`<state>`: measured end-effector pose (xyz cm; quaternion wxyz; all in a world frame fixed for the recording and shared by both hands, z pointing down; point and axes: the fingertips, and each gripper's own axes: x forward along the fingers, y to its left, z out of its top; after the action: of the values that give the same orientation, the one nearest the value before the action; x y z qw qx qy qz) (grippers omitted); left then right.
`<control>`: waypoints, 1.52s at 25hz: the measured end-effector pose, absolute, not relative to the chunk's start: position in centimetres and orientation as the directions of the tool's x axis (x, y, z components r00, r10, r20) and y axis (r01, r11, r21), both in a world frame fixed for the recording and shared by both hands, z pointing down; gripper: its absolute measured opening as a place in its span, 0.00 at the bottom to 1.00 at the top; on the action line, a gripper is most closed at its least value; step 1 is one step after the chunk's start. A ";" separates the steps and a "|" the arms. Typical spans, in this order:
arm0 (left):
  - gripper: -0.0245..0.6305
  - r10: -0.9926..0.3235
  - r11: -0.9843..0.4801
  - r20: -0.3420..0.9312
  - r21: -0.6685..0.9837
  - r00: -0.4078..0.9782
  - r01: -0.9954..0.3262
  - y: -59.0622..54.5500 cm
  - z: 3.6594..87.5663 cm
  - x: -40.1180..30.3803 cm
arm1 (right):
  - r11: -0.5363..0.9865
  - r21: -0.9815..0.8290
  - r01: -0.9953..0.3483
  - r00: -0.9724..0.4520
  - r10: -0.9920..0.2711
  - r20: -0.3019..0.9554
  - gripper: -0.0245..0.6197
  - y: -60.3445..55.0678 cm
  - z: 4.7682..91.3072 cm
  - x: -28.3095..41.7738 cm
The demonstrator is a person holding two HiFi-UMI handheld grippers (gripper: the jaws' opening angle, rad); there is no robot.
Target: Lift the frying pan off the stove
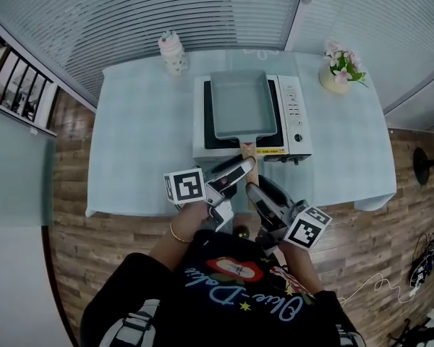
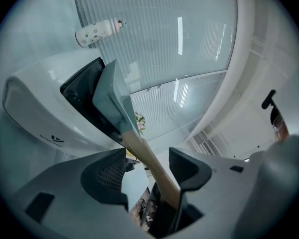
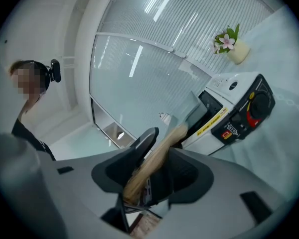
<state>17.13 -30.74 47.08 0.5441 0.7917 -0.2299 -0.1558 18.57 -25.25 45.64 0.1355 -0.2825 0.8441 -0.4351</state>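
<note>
Left tool [image 2: 147, 159], right tool [image 3: 163, 151] astride handle [image 1: 247, 149]

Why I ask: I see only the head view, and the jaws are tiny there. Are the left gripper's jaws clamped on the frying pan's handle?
Observer: No. The left gripper view shows the left gripper with its jaws apart and the wooden handle passing between them unclamped.
Operator: And the right gripper?
Observer: The right gripper view shows its jaws open too, with the wooden handle lying loosely between them.
</note>
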 end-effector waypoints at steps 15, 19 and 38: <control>0.40 -0.471 -0.226 -0.055 0.972 0.880 -0.061 -31.3 47.6 20.0 | 0.420 -0.866 -0.270 -0.837 -0.546 -0.004 0.32 -25.4 46.2 17.5; 0.34 -0.480 -0.177 -0.066 0.984 0.875 -0.023 -31.1 47.5 19.9 | 0.408 -0.876 -0.257 -0.843 -0.538 -0.004 0.31 -25.4 46.3 17.3; 0.25 -0.471 -0.192 0.010 0.975 0.882 -0.113 -30.5 47.4 19.6 | 0.279 -0.960 -0.035 -0.851 -0.512 -0.118 0.25 -24.8 46.6 16.8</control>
<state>19.62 -30.49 47.45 0.6056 0.7578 -0.1928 -0.1477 16.75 -24.83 46.57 0.2079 -0.1773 0.7722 -0.5737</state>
